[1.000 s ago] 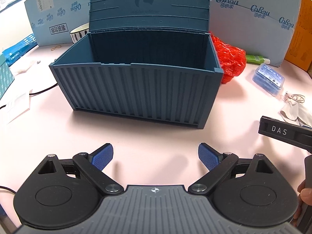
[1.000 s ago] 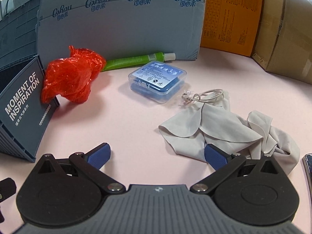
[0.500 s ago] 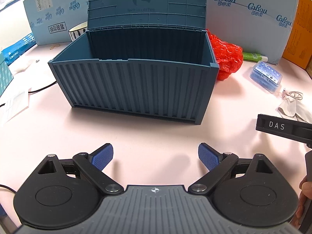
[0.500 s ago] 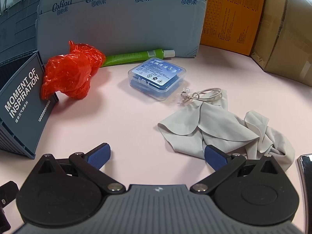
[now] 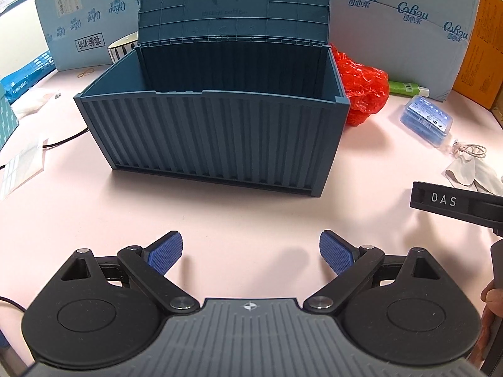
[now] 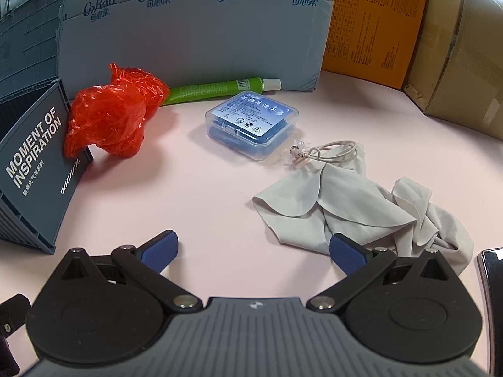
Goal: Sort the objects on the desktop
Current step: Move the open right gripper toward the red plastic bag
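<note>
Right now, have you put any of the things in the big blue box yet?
Only the first bit looks done: the blue box has its lid up, and no things show inside it. Both tools are open and hold nothing: left tool, right tool. Left to sort: the red bag, green tube, clear case, cord and grey cloth.

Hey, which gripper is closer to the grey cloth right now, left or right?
Right. The right gripper is open with one fingertip at the grey cloth. The left gripper faces the blue storage box, the cloth off to its right.
</note>
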